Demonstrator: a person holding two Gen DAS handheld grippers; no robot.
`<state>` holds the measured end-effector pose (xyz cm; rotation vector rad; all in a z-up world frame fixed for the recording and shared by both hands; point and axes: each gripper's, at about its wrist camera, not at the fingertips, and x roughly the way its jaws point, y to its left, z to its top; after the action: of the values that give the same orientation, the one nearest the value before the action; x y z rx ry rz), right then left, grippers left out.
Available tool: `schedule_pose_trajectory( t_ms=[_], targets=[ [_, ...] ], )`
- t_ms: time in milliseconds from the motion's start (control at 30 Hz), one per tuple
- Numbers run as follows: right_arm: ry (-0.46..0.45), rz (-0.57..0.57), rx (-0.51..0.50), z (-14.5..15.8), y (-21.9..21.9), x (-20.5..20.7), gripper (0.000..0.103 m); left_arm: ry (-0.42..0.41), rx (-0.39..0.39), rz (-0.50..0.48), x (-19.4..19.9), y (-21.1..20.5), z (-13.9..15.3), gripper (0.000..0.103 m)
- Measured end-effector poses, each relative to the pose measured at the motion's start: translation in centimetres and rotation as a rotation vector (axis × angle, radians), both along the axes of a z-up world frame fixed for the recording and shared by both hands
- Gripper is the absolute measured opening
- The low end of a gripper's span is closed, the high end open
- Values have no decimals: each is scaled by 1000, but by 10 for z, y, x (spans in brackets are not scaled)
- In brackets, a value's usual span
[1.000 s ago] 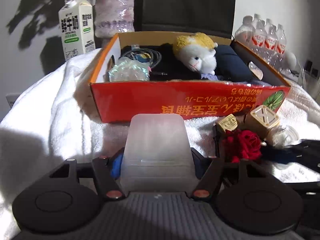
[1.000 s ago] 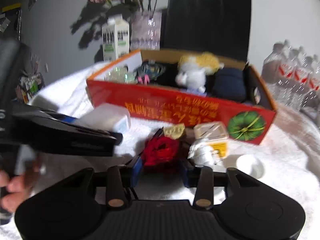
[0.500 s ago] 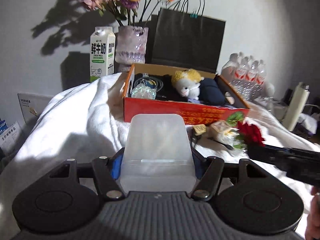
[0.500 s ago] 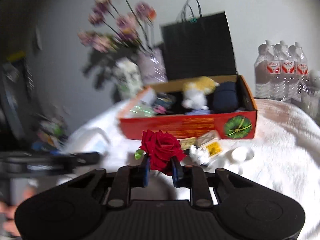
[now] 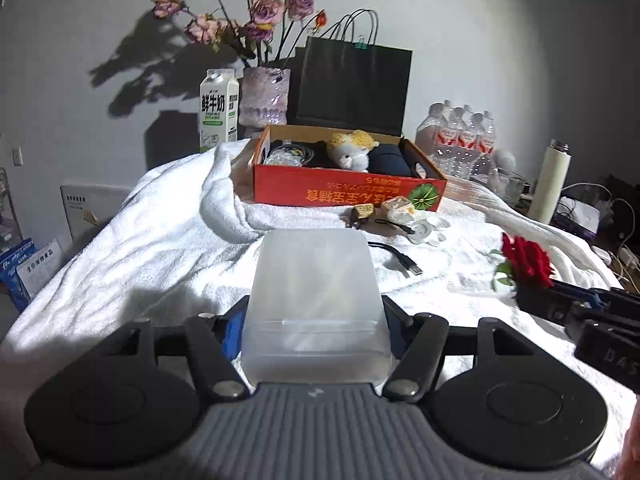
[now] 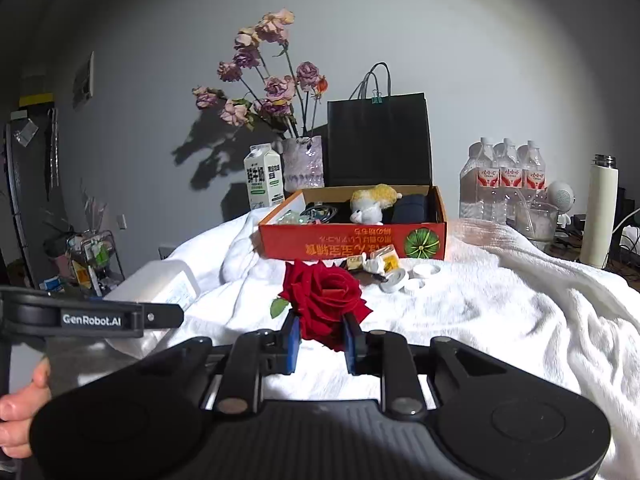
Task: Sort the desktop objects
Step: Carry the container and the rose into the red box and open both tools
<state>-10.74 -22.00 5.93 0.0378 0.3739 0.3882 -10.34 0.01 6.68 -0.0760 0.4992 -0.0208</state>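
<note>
My left gripper (image 5: 314,328) is shut on a frosted white plastic box (image 5: 314,300), held above the white towel. The same box (image 6: 160,282) shows at the left of the right wrist view, beyond the left gripper's black arm (image 6: 100,316). My right gripper (image 6: 322,340) is shut on a red rose (image 6: 326,296), lifted off the towel; the rose (image 5: 526,262) also shows at the right of the left wrist view. An orange cardboard box (image 5: 348,196) (image 6: 352,242) farther back holds a plush toy (image 5: 352,154), cables and dark cloth.
Small items lie in front of the orange box: a wooden block (image 5: 362,210), a yellow packet (image 5: 398,206), white caps (image 6: 404,278) and a black USB cable (image 5: 400,258). Behind stand a milk carton (image 5: 218,110), a flower vase (image 5: 264,98), a black bag (image 5: 354,86), water bottles (image 6: 502,184) and a white flask (image 6: 600,210).
Both grippers have pulled back and risen, away from the orange box. The right gripper shut on the rose and lifted it off the towel. The left gripper kept the frosted box.
</note>
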Motion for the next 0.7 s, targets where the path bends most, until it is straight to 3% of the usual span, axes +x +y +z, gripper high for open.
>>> schedule_pose_trajectory(
  t_ms=[200, 333, 533, 700],
  targets=[
    [-34, 5, -6, 5, 3, -7, 20, -15, -5, -5, 2, -1, 6, 67],
    [-40, 10, -27, 12, 3, 8, 20, -33, -41, -32, 31, 11, 25, 67],
    [-116, 58, -89, 52, 6, 71, 20, -136, 5, -69, 111, 19, 76, 67],
    [-81, 96, -111, 73, 22, 168, 20, -106, 7, -98, 225, 24, 90, 67]
  ],
)
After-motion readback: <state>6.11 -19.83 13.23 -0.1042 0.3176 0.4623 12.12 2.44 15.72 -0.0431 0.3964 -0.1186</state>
